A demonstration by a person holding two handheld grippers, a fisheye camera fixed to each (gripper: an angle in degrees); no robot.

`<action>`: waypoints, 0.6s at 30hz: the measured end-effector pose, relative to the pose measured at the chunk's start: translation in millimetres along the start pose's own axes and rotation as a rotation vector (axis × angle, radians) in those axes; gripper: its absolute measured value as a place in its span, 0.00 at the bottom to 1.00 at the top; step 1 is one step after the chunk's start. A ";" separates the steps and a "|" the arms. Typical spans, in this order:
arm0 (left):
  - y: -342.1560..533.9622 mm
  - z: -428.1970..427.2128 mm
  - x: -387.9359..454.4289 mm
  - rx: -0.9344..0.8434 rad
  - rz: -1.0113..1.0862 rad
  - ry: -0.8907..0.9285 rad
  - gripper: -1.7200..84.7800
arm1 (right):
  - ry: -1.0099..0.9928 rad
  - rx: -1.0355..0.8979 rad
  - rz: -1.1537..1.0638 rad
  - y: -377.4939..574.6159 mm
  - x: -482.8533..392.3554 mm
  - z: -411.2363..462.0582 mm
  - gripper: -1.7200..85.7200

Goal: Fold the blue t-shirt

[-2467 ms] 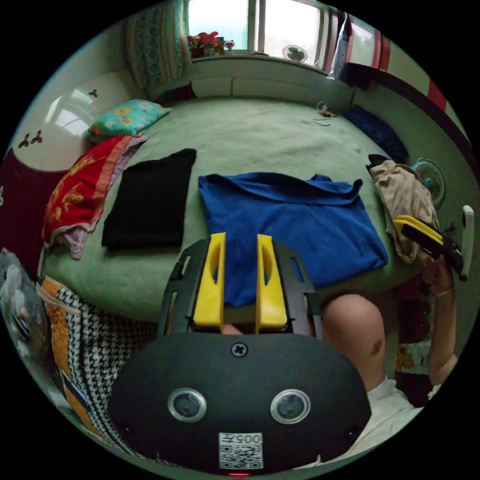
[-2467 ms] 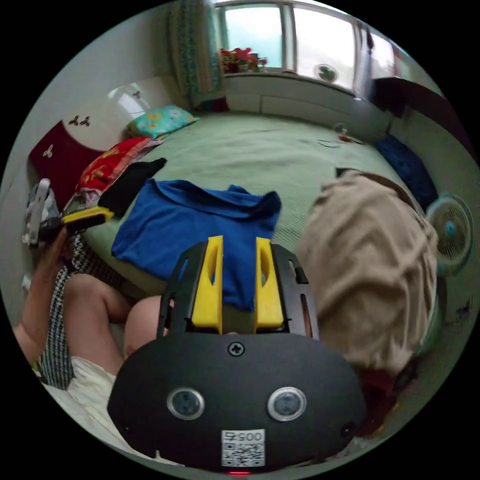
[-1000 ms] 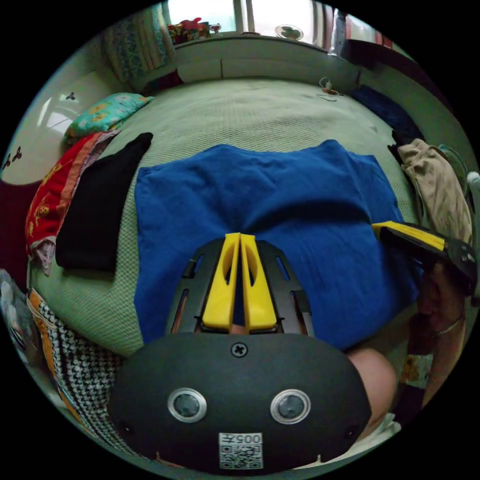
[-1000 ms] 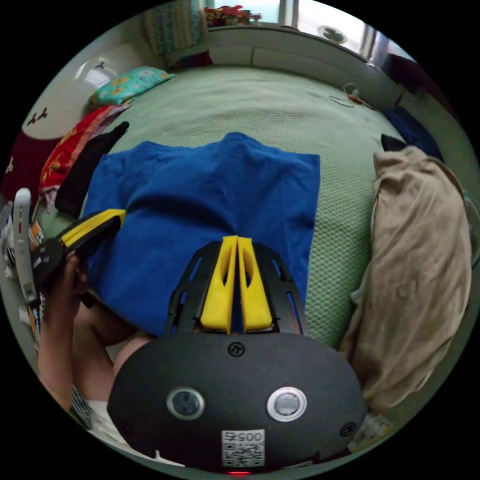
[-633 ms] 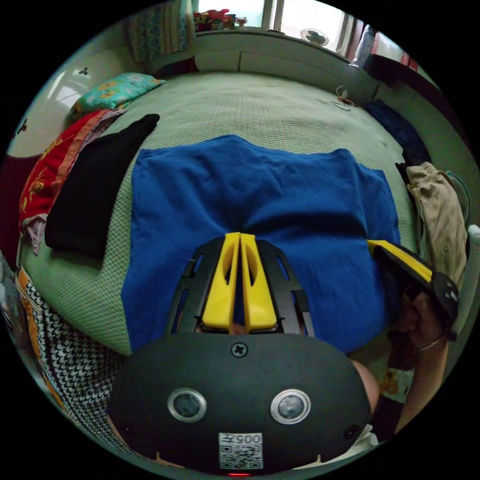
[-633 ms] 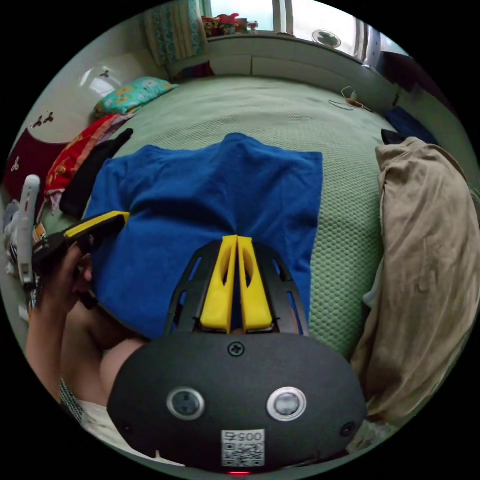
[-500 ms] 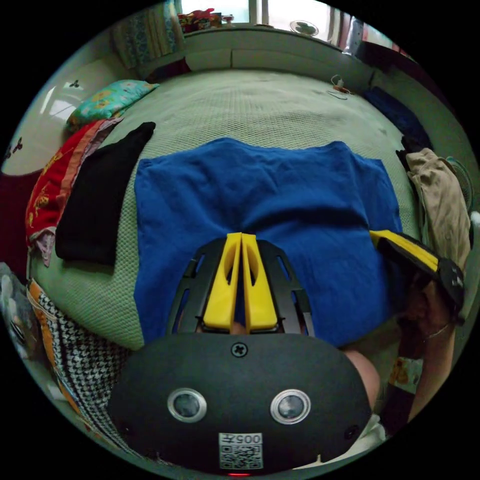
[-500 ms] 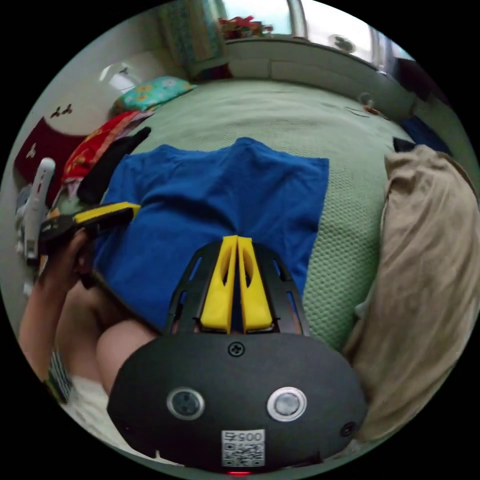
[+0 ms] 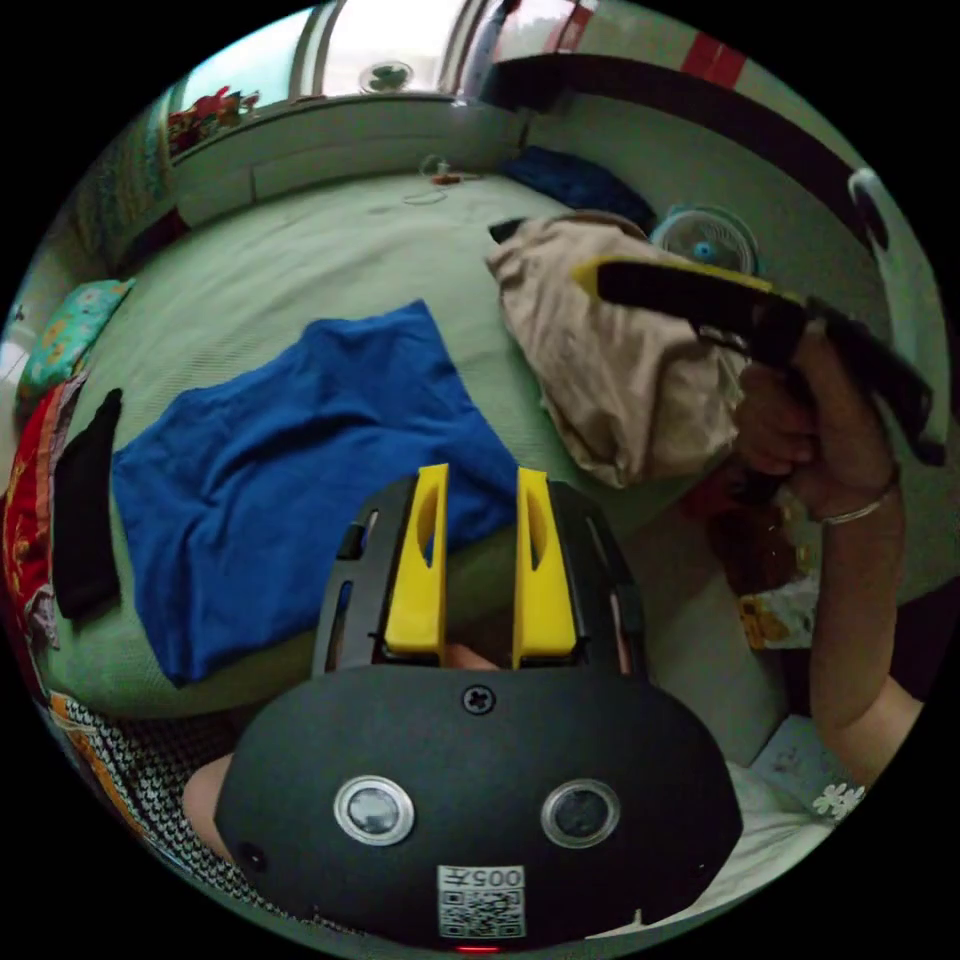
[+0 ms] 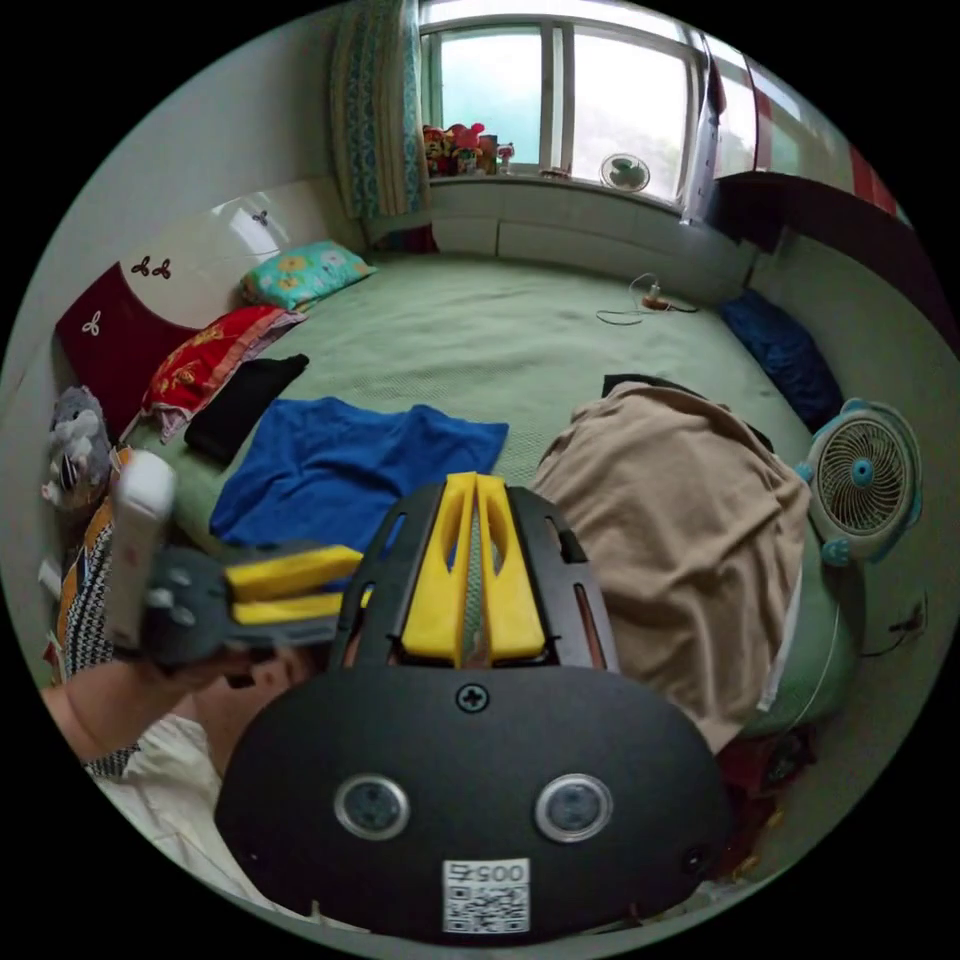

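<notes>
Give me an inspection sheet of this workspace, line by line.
Surface: green bed cover, mostly bare at the far side.
Job's things: blue t-shirt lying folded, slightly rumpled, near the bed's edge, held by neither tool.
Clutter: beige garment heaped beside it; black garment; red cloth; floral pillow; dark blue cloth.
Grippers: left tool open, empty; right tool shut, empty.
Cables: thin cord on the bed's far side.
Surroundings: window, small fan, stuffed toy.

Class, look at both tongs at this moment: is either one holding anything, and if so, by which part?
Nothing is held. The left tongs stand open and the right tongs are shut on nothing; the blue t-shirt lies on the bed.
</notes>
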State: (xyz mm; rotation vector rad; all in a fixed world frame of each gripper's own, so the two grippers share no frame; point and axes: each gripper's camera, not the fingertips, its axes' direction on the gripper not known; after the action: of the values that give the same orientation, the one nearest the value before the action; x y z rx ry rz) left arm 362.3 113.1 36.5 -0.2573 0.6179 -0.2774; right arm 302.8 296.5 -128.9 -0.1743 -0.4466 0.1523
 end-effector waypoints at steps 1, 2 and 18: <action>2.5 12.9 6.6 -0.019 -0.001 0.010 0.16 | 0.000 -0.009 0.003 2.4 3.2 0.3 0.01; 3.6 18.8 9.3 -0.027 -0.001 0.015 0.16 | 0.002 -0.021 0.004 4.8 6.2 1.8 0.01; 38.2 -41.6 -28.1 0.077 -0.119 0.033 0.06 | -0.130 -0.192 0.013 -54.6 43.0 58.9 0.07</action>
State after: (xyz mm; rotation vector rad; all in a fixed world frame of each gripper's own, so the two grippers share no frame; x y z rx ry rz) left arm 322.3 151.6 6.5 -0.2154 0.6243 -0.4195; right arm 321.0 259.1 -47.8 -0.3572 -0.5899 0.1340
